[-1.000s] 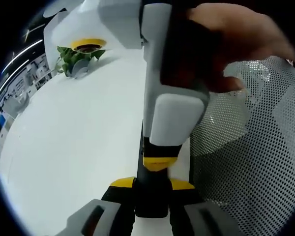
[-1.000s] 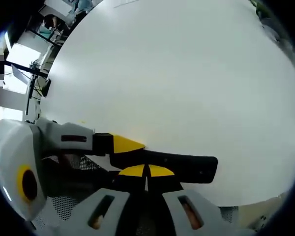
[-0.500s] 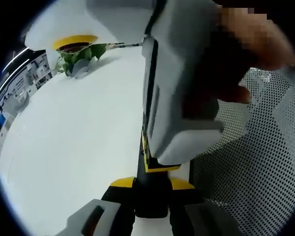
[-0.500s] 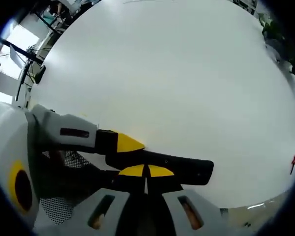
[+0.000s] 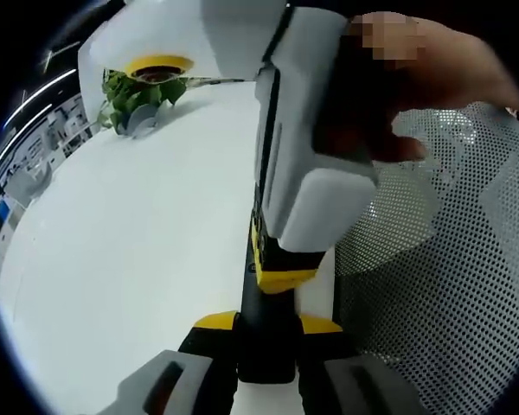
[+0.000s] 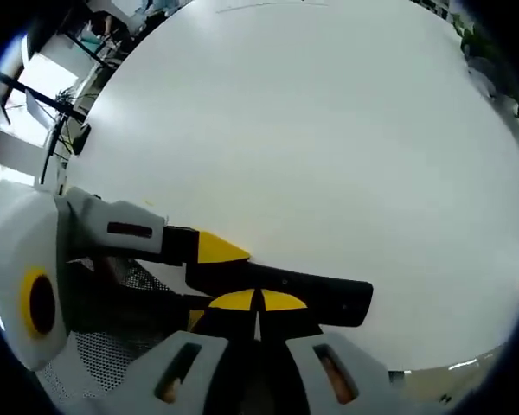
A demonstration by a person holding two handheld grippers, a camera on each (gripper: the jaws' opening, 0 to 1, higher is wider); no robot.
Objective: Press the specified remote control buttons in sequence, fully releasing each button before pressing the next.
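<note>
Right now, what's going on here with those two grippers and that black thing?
A person is working a handheld gripper in each hand over a white table. The left gripper is shut on a black remote control, holding it out level above the table edge. The right gripper has its yellow-tipped jaws shut together and pressed against the remote's top, apparently on a button. A small potted plant sits at the far side of the table, and a perforated mesh surface lies beside it.

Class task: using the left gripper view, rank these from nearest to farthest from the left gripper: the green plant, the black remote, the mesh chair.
1. Black remote: held between the left gripper jaws.
2. Mesh chair: close by at right, beyond the table edge.
3. Green plant: far across the table, upper left.
</note>
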